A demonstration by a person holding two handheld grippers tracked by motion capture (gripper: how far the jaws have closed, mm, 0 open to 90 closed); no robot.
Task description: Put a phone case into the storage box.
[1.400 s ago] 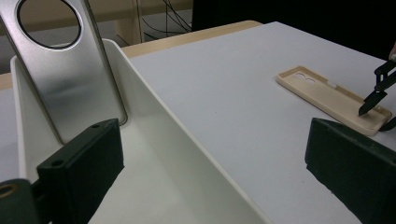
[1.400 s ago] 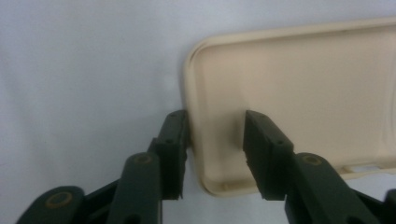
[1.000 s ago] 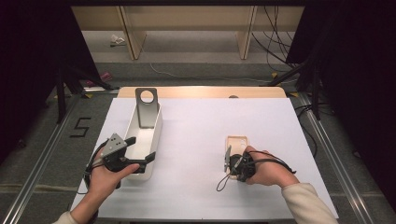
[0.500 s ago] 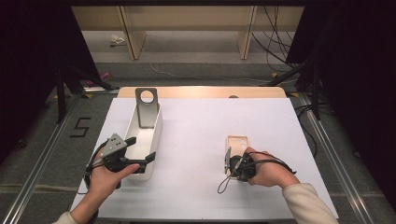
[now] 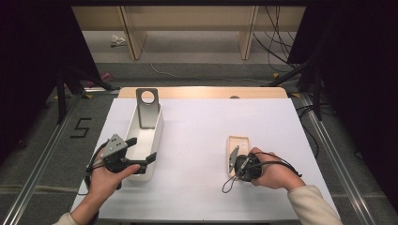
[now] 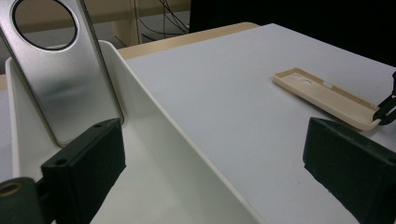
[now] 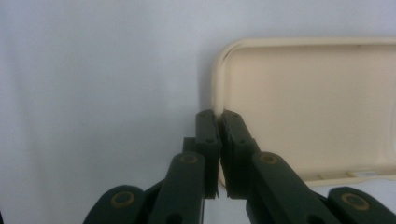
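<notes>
A beige phone case (image 5: pixel 238 146) lies hollow side up on the white table, right of centre. My right gripper (image 5: pixel 233 164) is at the case's near end, shut on its thin rim. In the right gripper view the jaws pinch the rounded corner of the phone case (image 7: pixel 308 102), with the right gripper (image 7: pixel 218 115) pressed tight. My left gripper (image 5: pixel 141 149) is open over the near end of a long white tray (image 5: pixel 157 133). A grey metal stand (image 5: pixel 147 108) with a round hole leans in the tray's far end. Through the wide-apart left gripper (image 6: pixel 217 140) I see the tray (image 6: pixel 154 107), the stand (image 6: pixel 60 79) and the case (image 6: pixel 327 95).
The white table sheet (image 5: pixel 202 140) ends in a wooden strip (image 5: pixel 202 92) at the back. Metal rails run along the floor on both sides, and cables lie at the far right. A cable trails from the right gripper toward the table's front edge.
</notes>
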